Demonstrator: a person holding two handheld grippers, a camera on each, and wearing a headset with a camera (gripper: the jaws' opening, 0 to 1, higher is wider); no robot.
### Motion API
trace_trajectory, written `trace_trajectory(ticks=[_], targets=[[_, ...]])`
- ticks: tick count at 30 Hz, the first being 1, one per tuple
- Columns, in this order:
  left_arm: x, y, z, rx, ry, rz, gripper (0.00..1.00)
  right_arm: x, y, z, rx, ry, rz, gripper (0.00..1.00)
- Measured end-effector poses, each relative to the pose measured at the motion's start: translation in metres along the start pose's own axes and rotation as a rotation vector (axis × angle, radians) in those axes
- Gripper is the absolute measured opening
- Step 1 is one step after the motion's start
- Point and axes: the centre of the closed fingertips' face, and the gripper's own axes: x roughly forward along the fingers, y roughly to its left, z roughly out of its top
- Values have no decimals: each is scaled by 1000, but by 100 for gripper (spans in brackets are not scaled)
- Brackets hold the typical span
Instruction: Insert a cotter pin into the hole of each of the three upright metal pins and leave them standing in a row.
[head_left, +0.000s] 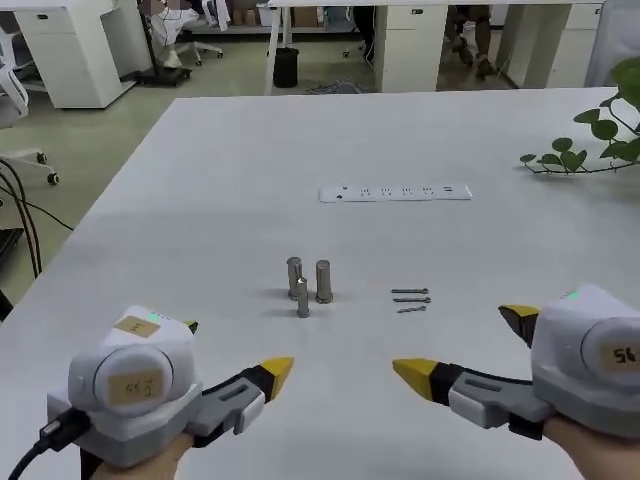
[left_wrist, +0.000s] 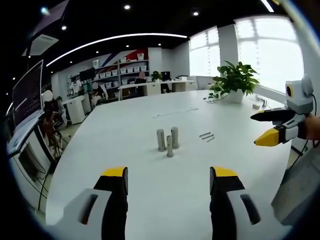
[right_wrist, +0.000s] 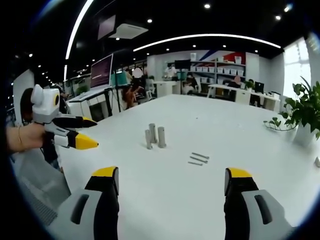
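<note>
Three short metal pins (head_left: 308, 281) stand upright in a tight cluster on the white table (head_left: 200, 220), two behind and a smaller one in front. Three cotter pins (head_left: 411, 300) lie flat in a small stack to their right. My left gripper (head_left: 233, 348) hovers near the front edge, left of the pins, open with nothing between its jaws. My right gripper (head_left: 465, 345) hovers opposite it, also open and holding nothing. In the left gripper view the metal pins (left_wrist: 168, 140) and cotter pins (left_wrist: 206, 136) lie well ahead of the left gripper (left_wrist: 169, 175). The right gripper (right_wrist: 171, 173) faces the metal pins (right_wrist: 155, 136) and cotter pins (right_wrist: 198, 158).
A white power strip (head_left: 395, 192) lies flat beyond the pins. A potted plant (head_left: 590, 145) trails leaves over the table's far right. Desks, chairs and cabinets stand past the table's far edge. Bare tabletop surrounds the pins.
</note>
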Motion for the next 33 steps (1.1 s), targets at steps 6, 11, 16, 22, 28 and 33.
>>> trace_trajectory(ticks=[6,11,16,22,28,33], targets=[[15,-2,1,18,4,-26,56,3,1,1,-3,2,19,82],[32,-2,-2,17,15,-60,53,5,3,1,7,8,47,82],[51,0,-1,49,21,-81,50,8,2,3,8,5,58,81],[76,-2,1,83,27,-119,46,13,2,6,8,3,71,80],[92,-6,1,114,32,-147,42,17,2,3,5,11,84,80],[111,-8,1,136,29,-179,39,20,2,-1,4,23,96,79]])
